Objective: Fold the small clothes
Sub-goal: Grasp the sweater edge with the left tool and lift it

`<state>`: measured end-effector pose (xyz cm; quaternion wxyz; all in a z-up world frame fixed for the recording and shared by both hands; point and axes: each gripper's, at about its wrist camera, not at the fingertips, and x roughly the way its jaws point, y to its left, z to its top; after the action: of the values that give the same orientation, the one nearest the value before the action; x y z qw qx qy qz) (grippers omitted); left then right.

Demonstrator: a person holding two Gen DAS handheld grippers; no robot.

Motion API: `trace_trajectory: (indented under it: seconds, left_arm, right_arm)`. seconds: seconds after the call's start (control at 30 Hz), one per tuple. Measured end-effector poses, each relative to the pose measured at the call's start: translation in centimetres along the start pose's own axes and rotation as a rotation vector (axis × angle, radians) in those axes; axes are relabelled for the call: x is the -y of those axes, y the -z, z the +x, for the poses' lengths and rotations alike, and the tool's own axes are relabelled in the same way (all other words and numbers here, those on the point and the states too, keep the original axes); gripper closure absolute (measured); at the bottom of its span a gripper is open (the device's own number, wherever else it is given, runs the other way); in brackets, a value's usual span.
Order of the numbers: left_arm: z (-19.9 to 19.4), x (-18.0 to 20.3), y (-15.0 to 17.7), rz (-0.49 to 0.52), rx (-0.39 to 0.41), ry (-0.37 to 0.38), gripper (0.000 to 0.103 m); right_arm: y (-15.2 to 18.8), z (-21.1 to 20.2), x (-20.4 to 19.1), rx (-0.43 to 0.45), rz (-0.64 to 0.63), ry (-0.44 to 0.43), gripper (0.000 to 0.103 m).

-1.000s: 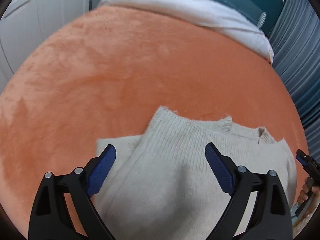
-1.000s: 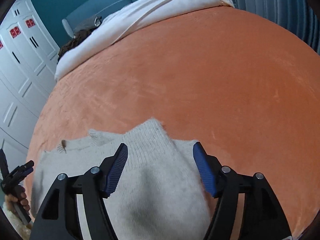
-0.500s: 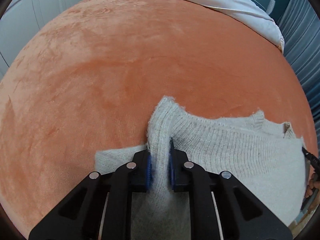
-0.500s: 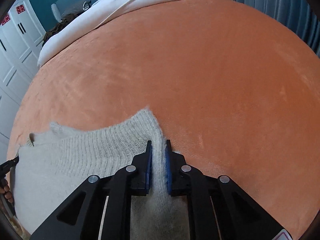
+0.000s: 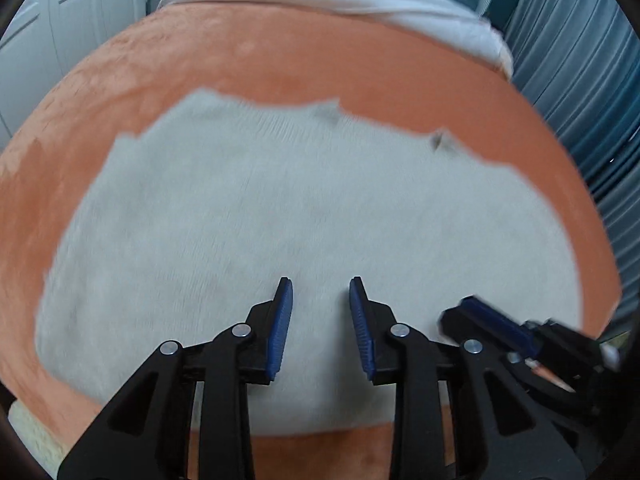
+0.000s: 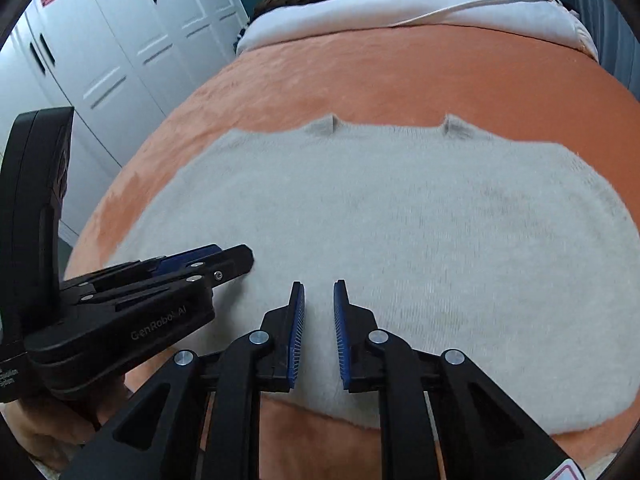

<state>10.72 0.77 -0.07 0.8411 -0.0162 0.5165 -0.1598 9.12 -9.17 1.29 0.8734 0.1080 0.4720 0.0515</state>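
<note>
A cream knitted sweater point(image 5: 300, 200) lies flat on the orange blanket point(image 5: 280, 60), its collar edge toward the far side. My left gripper point(image 5: 320, 284) hovers over the sweater's near part. Its jaws are opening, and no fabric is pinched between the blue pads. Just to its right, the right gripper point(image 5: 480, 312) comes into the left wrist view. In the right wrist view the sweater point(image 6: 400, 220) fills the middle. My right gripper point(image 6: 319, 284) stands narrowly open above its near hem, with the knit showing flat in the gap. The left gripper point(image 6: 224, 260) lies close on its left.
The orange blanket point(image 6: 400, 72) covers a bed, and a white duvet point(image 6: 400, 0) is bunched at the far end. White wardrobe doors point(image 6: 120, 40) stand to the left and blue-grey curtains point(image 5: 580, 60) to the right. A hand point(image 6: 40, 432) holds the left gripper.
Both grippers went from open to shut on the sweater's folded corners. They then swept the fabric across and let go. The sweater now lies flat and the two grippers are close together.
</note>
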Motion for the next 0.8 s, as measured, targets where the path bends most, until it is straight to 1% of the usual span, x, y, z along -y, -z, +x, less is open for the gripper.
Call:
trace_trajectory:
  seconds: [0.03, 0.07, 0.1, 0.13, 0.17, 0.2, 0.27, 0.33, 0.37, 0.4, 0.43, 0.47, 0.5, 0.53, 0.57, 0.63, 0.7, 0.73, 0.77, 0.8]
  left_arm:
    - [-0.3, -0.7, 0.7, 0.006, 0.014, 0.005, 0.075]
    - [-0.8, -1.5, 1.0, 0.012, 0.021, -0.003, 0.075]
    - [-1.3, -2.3, 1.2, 0.015, 0.018, -0.035, 0.075]
    - [-1.9, -3.5, 1.4, 0.008, 0.014, -0.069, 0.075]
    - [-2.3, -4.8, 1.7, -0.006, 0.013, -0.086, 0.075]
    - [-2.6, -6.3, 2.1, -0.026, 0.011, -0.101, 0.075]
    - [-3.3, -7.8, 3.1, -0.047, 0.011, -0.100, 0.075]
    - [-4.1, -8.3, 3.7, -0.065, 0.013, -0.104, 0.075]
    - [-4.6, -8.4, 3.9, -0.070, 0.017, -0.112, 0.075]
    - [-5.3, -8.2, 4.2, -0.078, 0.028, -0.123, 0.071]
    - [-6.3, -8.1, 4.7, -0.100, 0.049, -0.143, 0.067]
    - [-7.1, -8.4, 4.9, -0.133, 0.078, -0.142, 0.056]
    - [-7.8, -9.0, 5.1, -0.176, 0.105, -0.138, 0.041]
    - [-8.2, -9.9, 5.4, -0.241, 0.128, -0.130, 0.035]
    - [-8.0, -10.9, 5.5, -0.295, 0.124, -0.122, 0.031]
    - [-6.6, -12.9, 5.6, -0.395, 0.079, -0.084, 0.032]
    - [-5.5, -14.2, 5.6, -0.495, 0.062, -0.032, 0.032]
    - [-5.0, -14.8, 5.7, -0.545, 0.065, -0.014, 0.032]
    - [-4.6, -15.0, 5.8, -0.574, 0.072, -0.007, 0.030]
    - [-4.2, -15.1, 5.8, -0.603, 0.082, 0.005, 0.024]
  right_arm:
    - [0.8, -0.2, 0.8, -0.004, 0.009, 0.029, 0.092]
    - [1.6, -0.8, 2.7, -0.003, 0.041, 0.062, 0.093]
    - [2.1, -1.4, 4.6, 0.001, 0.075, 0.093, 0.094]
    - [2.9, -2.6, 7.3, 0.005, 0.134, 0.131, 0.095]
    - [3.2, -3.1, 9.5, 0.009, 0.183, 0.153, 0.096]
    - [4.1, -4.1, 11.8, 0.015, 0.234, 0.169, 0.103]
    - [5.9, -5.5, 14.8, 0.013, 0.300, 0.254, 0.103]
    - [7.0, -6.6, 16.1, 0.019, 0.347, 0.230, 0.103]
    - [7.5, -7.0, 16.0, 0.016, 0.363, 0.246, 0.103]
    - [7.5, -7.3, 15.3, 0.011, 0.347, 0.293, 0.103]
    - [7.3, -7.6, 14.0, 0.024, 0.310, 0.315, 0.101]
    - [7.2, -7.9, 12.9, 0.040, 0.287, 0.323, 0.097]
    - [6.7, -8.3, 11.5, 0.061, 0.266, 0.302, 0.089]
    - [6.2, -8.6, 10.4, 0.078, 0.250, 0.269, 0.089]
    - [5.5, -8.6, 10.0, 0.085, 0.234, 0.237, 0.089]
    - [3.4, -7.6, 7.2, 0.083, 0.197, 0.142, 0.089]
    - [1.5, -6.2, 4.6, 0.084, 0.158, 0.088, 0.089]
    - [0.4, -5.2, 3.0, 0.085, 0.125, 0.079, 0.089]
    - [-0.6, -3.9, 1.8, 0.078, 0.099, 0.077, 0.089]
    - [-1.4, -2.6, 0.8, 0.058, 0.086, 0.067, 0.089]
